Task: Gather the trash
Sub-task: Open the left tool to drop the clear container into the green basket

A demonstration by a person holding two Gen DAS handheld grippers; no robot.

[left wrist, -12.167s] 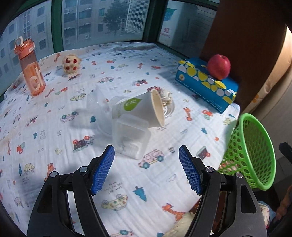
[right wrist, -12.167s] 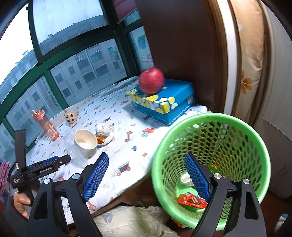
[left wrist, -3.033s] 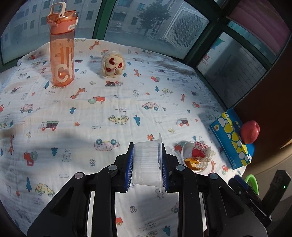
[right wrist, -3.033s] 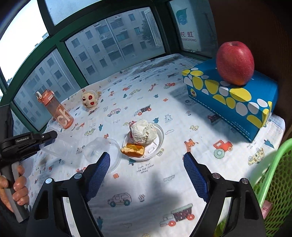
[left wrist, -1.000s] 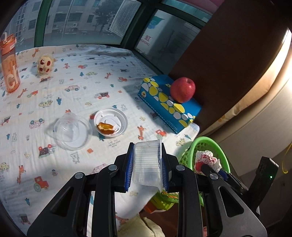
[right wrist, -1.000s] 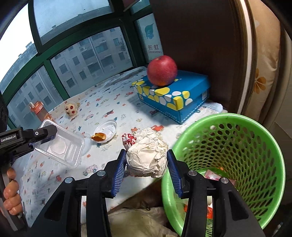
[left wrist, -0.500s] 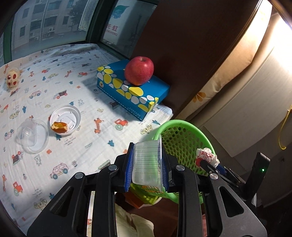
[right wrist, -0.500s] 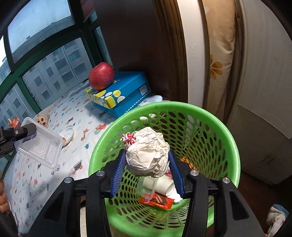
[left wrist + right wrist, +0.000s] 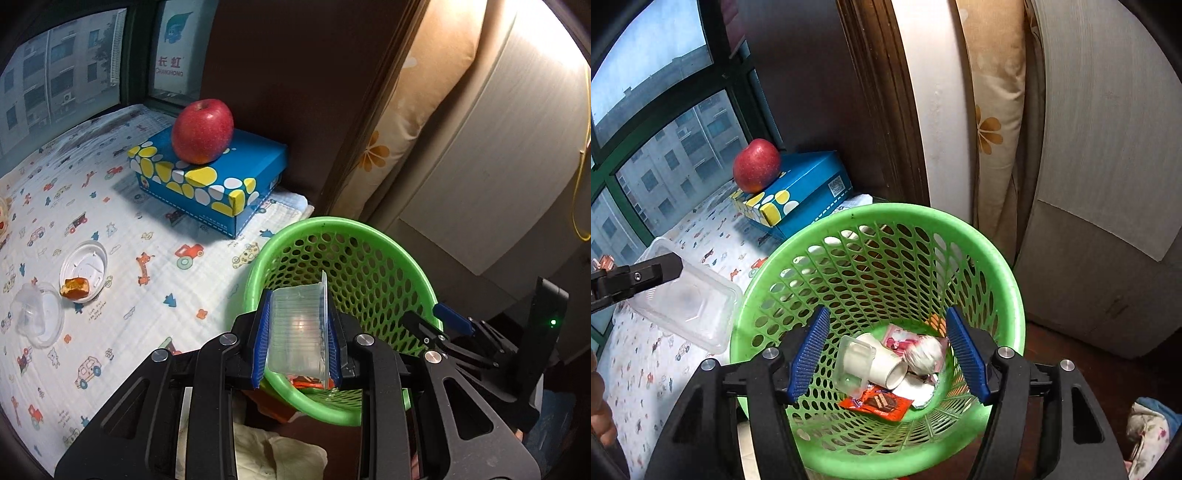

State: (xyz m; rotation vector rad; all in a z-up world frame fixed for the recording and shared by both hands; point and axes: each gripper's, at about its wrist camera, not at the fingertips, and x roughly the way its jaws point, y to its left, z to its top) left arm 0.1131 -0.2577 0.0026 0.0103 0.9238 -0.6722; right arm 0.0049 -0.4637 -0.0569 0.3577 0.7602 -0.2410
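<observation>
My left gripper (image 9: 297, 341) is shut on a clear plastic container (image 9: 299, 328) and holds it at the near rim of the green basket (image 9: 354, 236). The container also shows in the right wrist view (image 9: 687, 299), beside the basket's left rim. My right gripper (image 9: 888, 354) is open and empty above the green basket (image 9: 1004, 266). The crumpled paper ball (image 9: 923, 349) lies inside with a paper cup (image 9: 882, 363), a small clear box (image 9: 855, 363) and a red wrapper (image 9: 875, 400). On the bed a white lid (image 9: 84, 267) holds an orange scrap (image 9: 75, 288).
A clear dome lid (image 9: 35, 319) lies on the printed sheet (image 9: 122, 332). A red apple (image 9: 202, 131) sits on a blue spotted box (image 9: 210, 184) by the dark wooden panel (image 9: 295, 74). A floral cushion (image 9: 993, 122) and white cabinet (image 9: 1108, 184) stand behind the basket.
My right gripper has opened and the paper ball has dropped into the basket. My left gripper has carried the clear container closer, to the basket's rim.
</observation>
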